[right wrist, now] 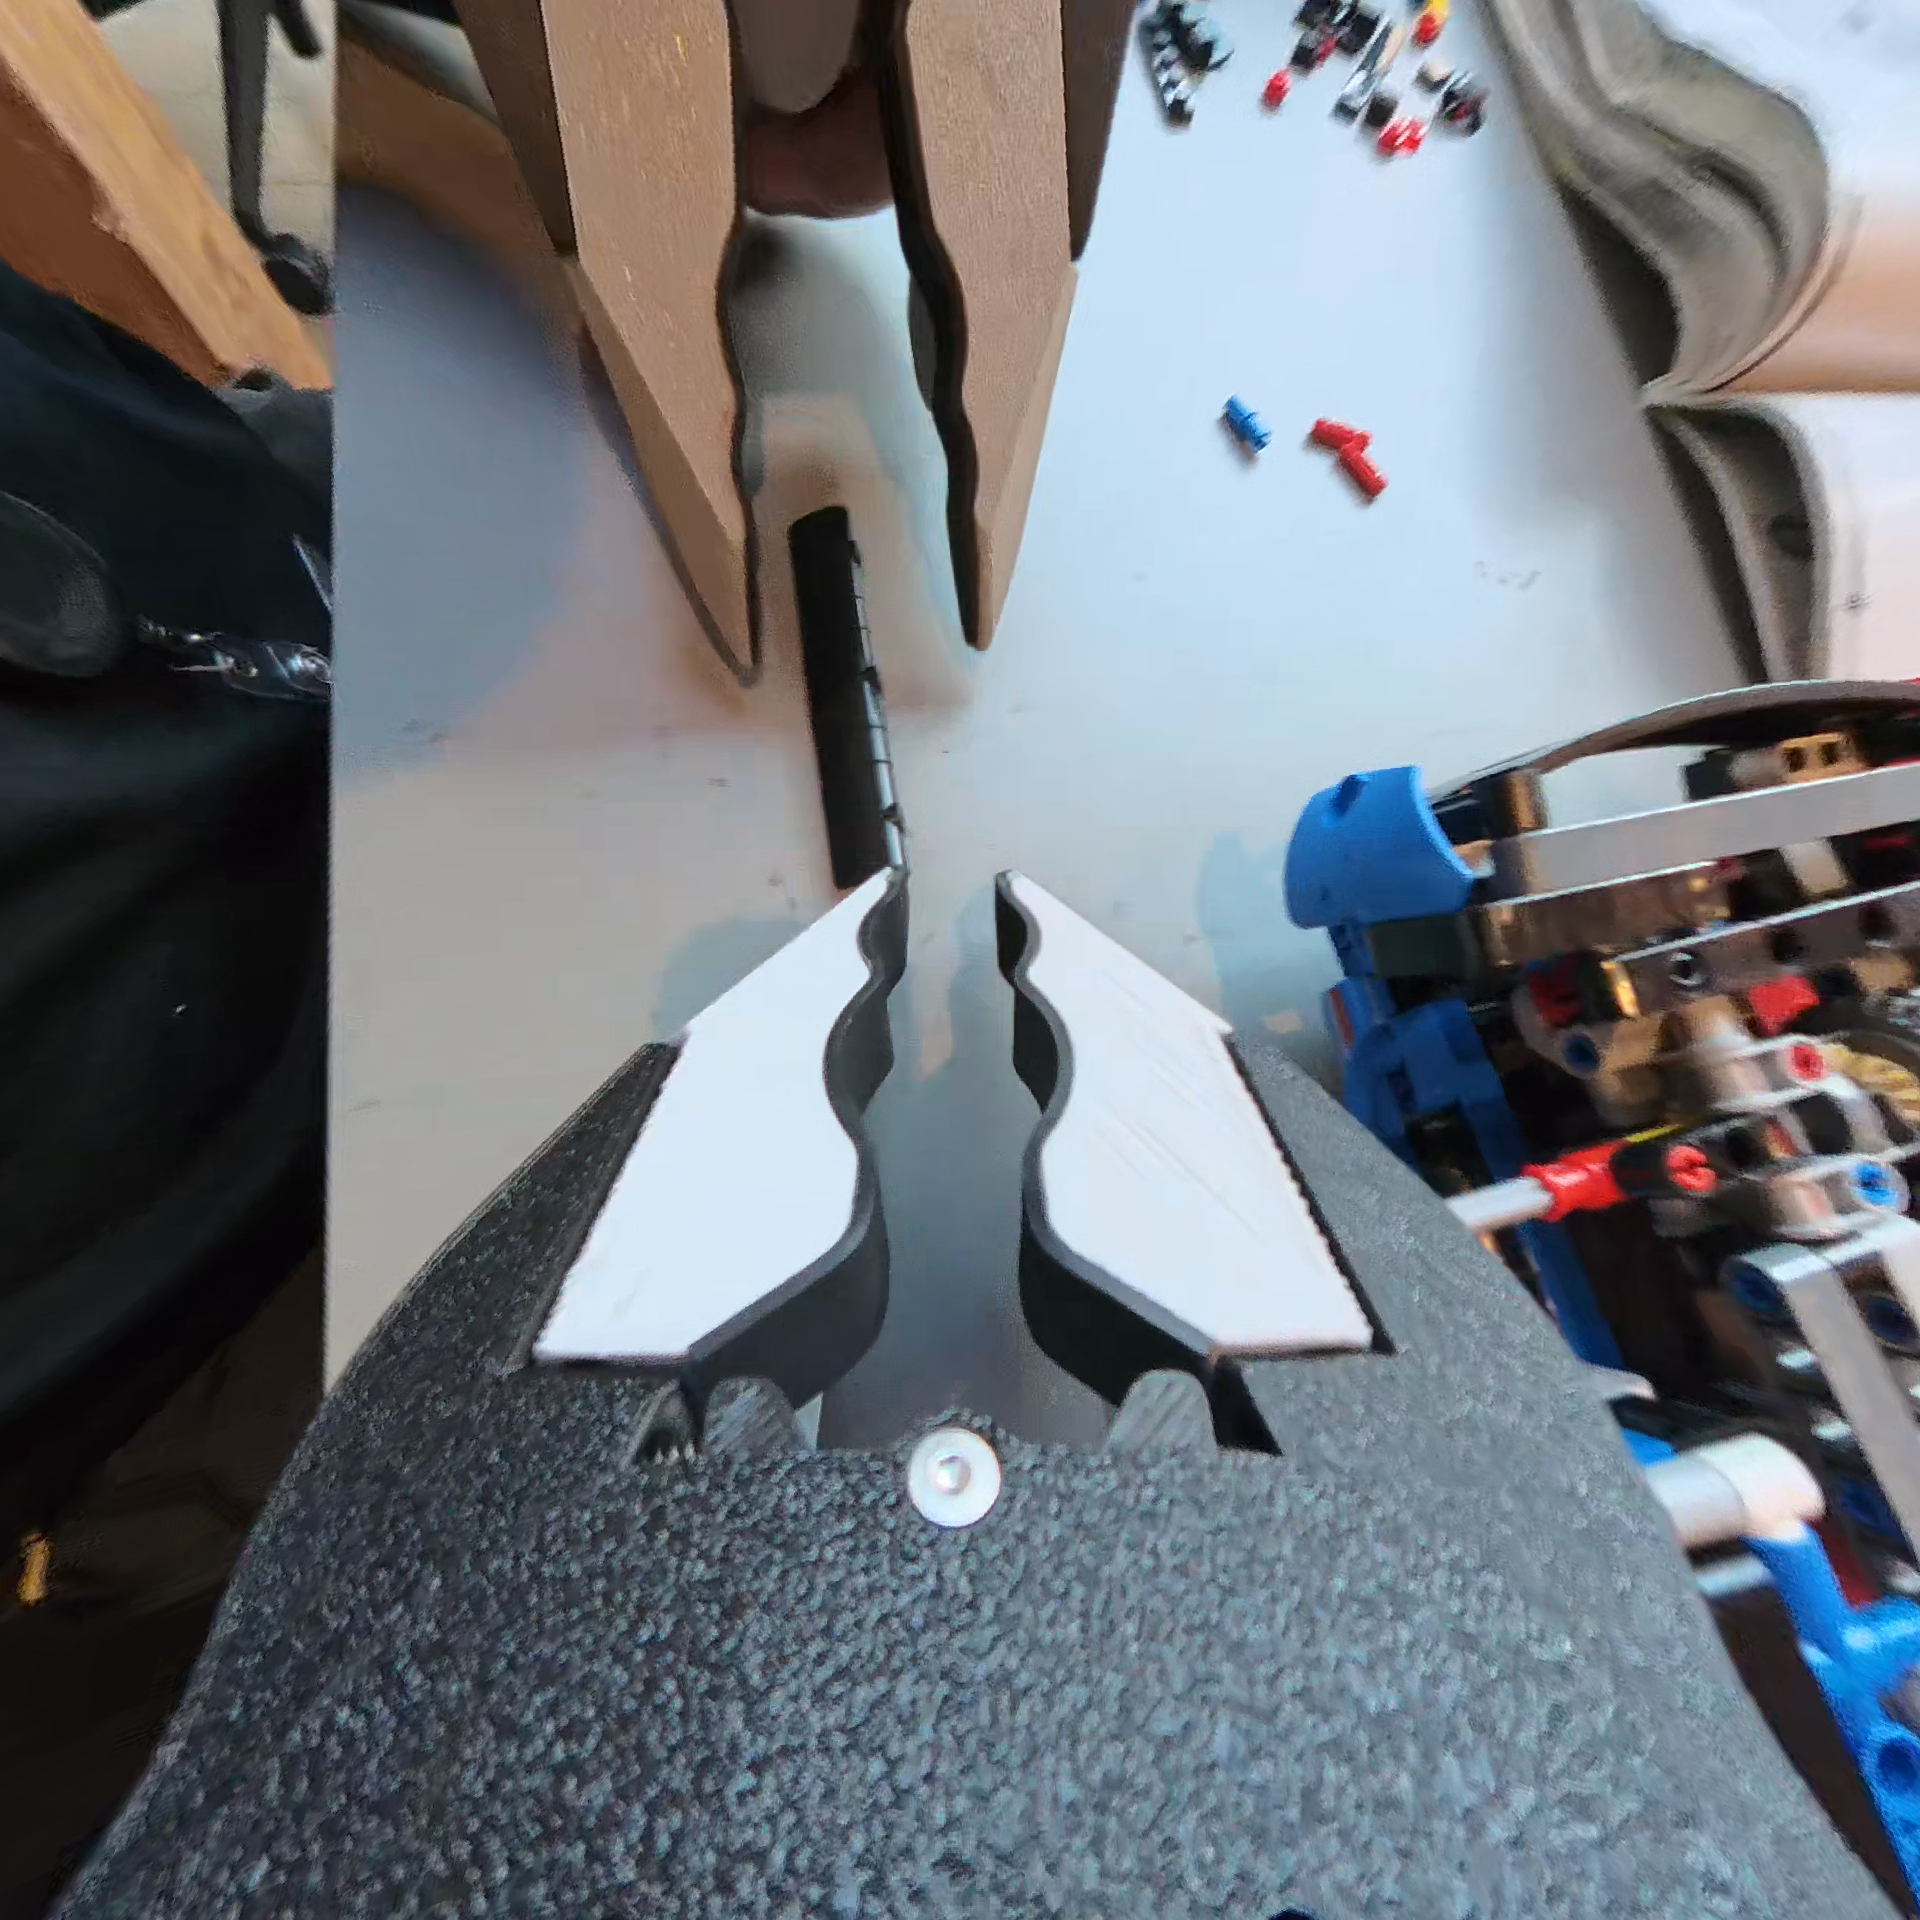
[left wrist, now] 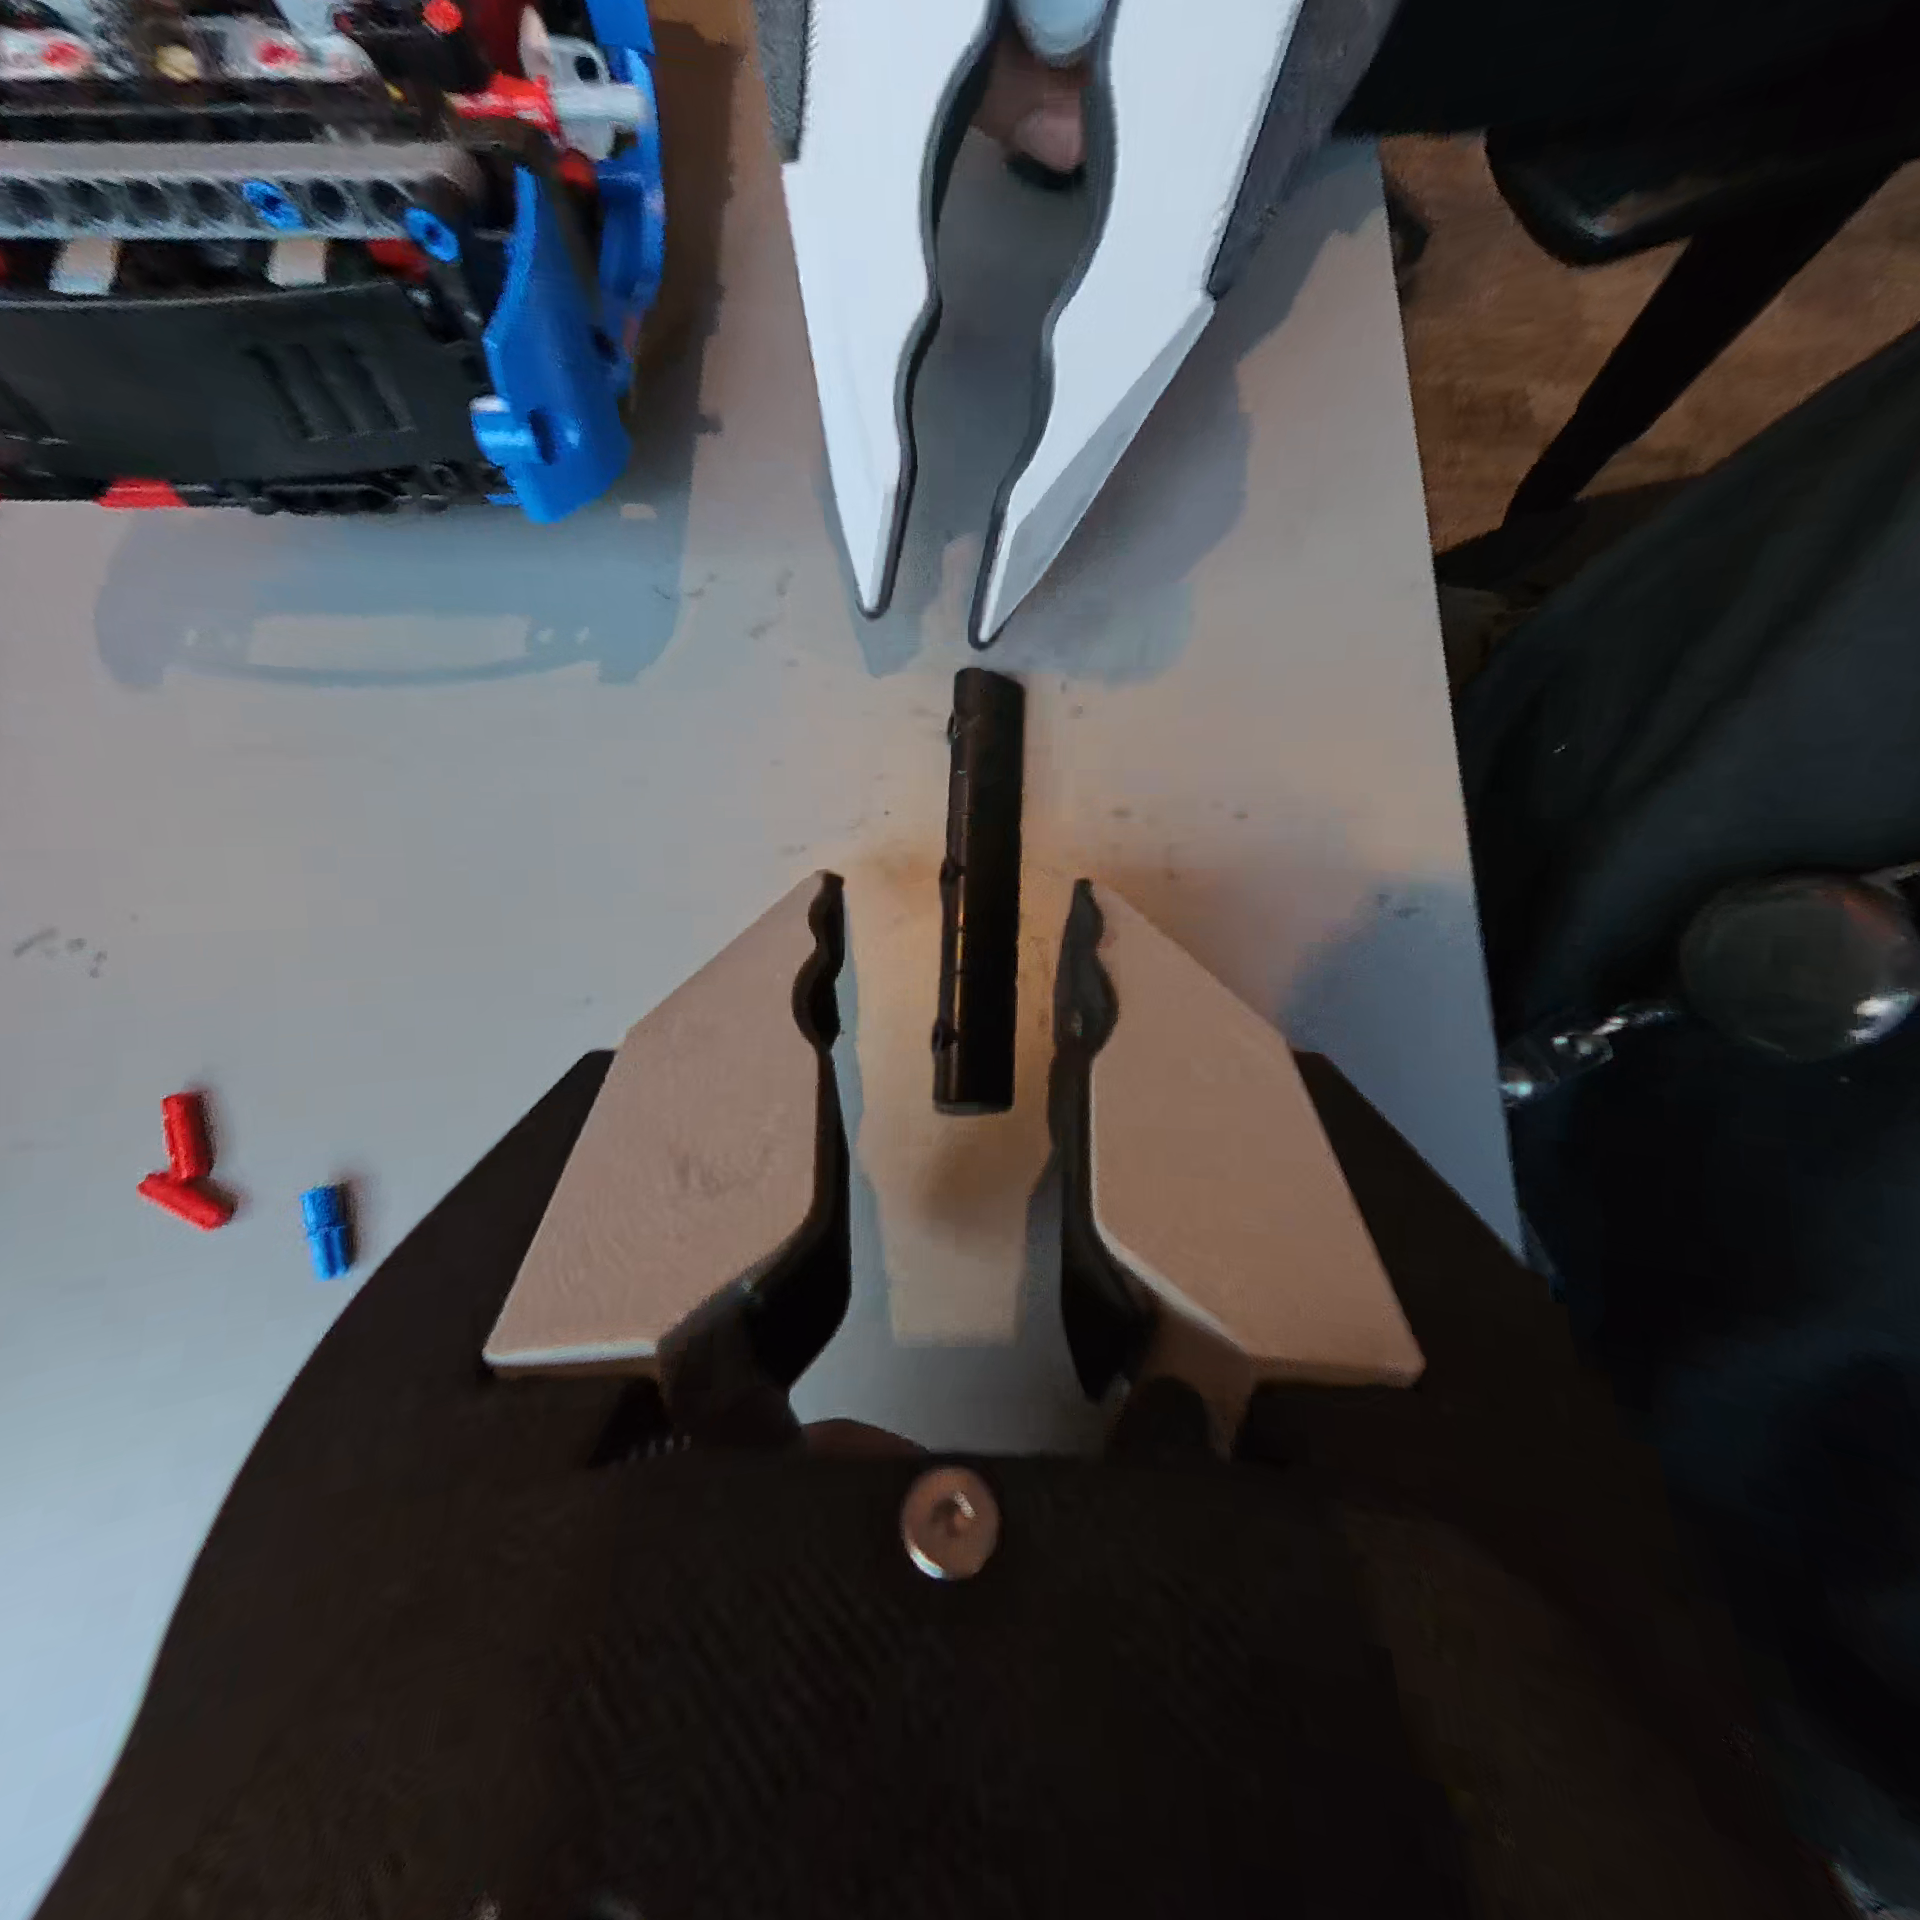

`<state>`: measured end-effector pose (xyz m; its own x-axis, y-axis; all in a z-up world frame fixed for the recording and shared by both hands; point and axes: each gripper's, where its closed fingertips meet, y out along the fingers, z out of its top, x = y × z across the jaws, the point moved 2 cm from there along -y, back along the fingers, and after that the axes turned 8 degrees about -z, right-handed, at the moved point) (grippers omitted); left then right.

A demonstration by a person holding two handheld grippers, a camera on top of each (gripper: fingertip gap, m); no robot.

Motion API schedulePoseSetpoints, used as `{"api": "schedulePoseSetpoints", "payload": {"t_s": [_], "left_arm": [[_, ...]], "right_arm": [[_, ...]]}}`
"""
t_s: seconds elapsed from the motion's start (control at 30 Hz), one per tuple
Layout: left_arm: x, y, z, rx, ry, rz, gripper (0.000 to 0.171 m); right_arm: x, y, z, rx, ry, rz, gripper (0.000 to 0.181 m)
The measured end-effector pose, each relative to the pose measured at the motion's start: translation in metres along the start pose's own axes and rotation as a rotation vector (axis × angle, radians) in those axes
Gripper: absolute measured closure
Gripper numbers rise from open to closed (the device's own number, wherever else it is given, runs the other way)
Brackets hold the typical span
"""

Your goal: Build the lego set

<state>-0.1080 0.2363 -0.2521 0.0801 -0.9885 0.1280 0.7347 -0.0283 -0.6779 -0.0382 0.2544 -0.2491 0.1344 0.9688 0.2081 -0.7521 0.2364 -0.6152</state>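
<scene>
A long black Technic beam (left wrist: 982, 894) lies on the grey table (left wrist: 416, 831) near its edge. My left gripper (left wrist: 956, 886), with tan fingers, is open. Its tips stand on either side of the beam's near half without touching it. My right gripper (right wrist: 948, 878), with white fingers, is open only a narrow gap and empty, with its tips just short of the beam's other end (right wrist: 842, 707). The two grippers face each other, as the right wrist view of the left gripper (right wrist: 862, 652) and the left wrist view of the right gripper (left wrist: 930, 621) show. The partly built blue and black car (left wrist: 312, 312) stands to the side.
Two red pins (left wrist: 187, 1164) and a blue pin (left wrist: 327, 1231) lie loose on the table. A pile of small parts (right wrist: 1371, 73) lies farther off. The car (right wrist: 1662, 1039) is close beside my right gripper. The table edge (left wrist: 1455, 779) runs just past the beam, with a dark bag (right wrist: 156, 831) beyond. The left gripper's tips are roughly 5 centimetres from the right gripper's.
</scene>
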Motion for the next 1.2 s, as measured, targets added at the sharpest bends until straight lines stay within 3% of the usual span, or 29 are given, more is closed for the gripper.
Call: {"api": "schedulePoseSetpoints", "payload": {"t_s": [0.13, 0.27, 0.33, 0.4, 0.53, 0.67, 0.83, 0.97, 1.03, 1.2], "left_arm": [[-0.022, -0.043, 0.027, 0.108, -0.021, 0.074, 0.131], [-0.106, -0.105, 0.048, 0.12, -0.105, 0.322, 0.139], [-0.159, -0.128, 0.045, 0.071, -0.129, 0.45, 0.141], [-0.204, -0.135, 0.035, 0.019, -0.151, 0.491, 0.15], [-0.255, -0.128, -0.013, -0.16, -0.276, 0.487, 0.159], [-0.26, -0.121, -0.067, -0.297, -0.368, 0.493, 0.171], [-0.257, -0.125, -0.072, -0.286, -0.307, 0.574, 0.171], [-0.252, -0.133, -0.069, -0.254, -0.337, 0.584, 0.171], [-0.241, -0.138, -0.059, -0.23, -0.337, 0.582, 0.161], [-0.171, -0.113, -0.013, -0.124, -0.293, 0.39, 0.154]], "right_arm": [[0.015, -0.007, 0.012, 0.124, 0.038, -0.101, 0.164], [0.027, -0.019, 0.022, 0.24, 0.087, -0.163, 0.165], [0.027, -0.021, 0.024, 0.263, 0.09, -0.156, 0.165], [0.025, -0.021, 0.024, 0.265, 0.083, -0.152, 0.164], [0.023, -0.02, 0.023, 0.256, 0.055, -0.157, 0.163], [0.023, -0.019, 0.023, 0.252, 0.051, -0.157, 0.162], [0.029, -0.02, 0.024, 0.266, 0.084, -0.162, 0.163], [0.032, -0.021, 0.024, 0.268, 0.09, -0.182, 0.163], [0.032, -0.021, 0.024, 0.271, 0.081, -0.204, 0.162], [0.036, -0.022, 0.024, 0.274, 0.077, -0.242, 0.163]]}}
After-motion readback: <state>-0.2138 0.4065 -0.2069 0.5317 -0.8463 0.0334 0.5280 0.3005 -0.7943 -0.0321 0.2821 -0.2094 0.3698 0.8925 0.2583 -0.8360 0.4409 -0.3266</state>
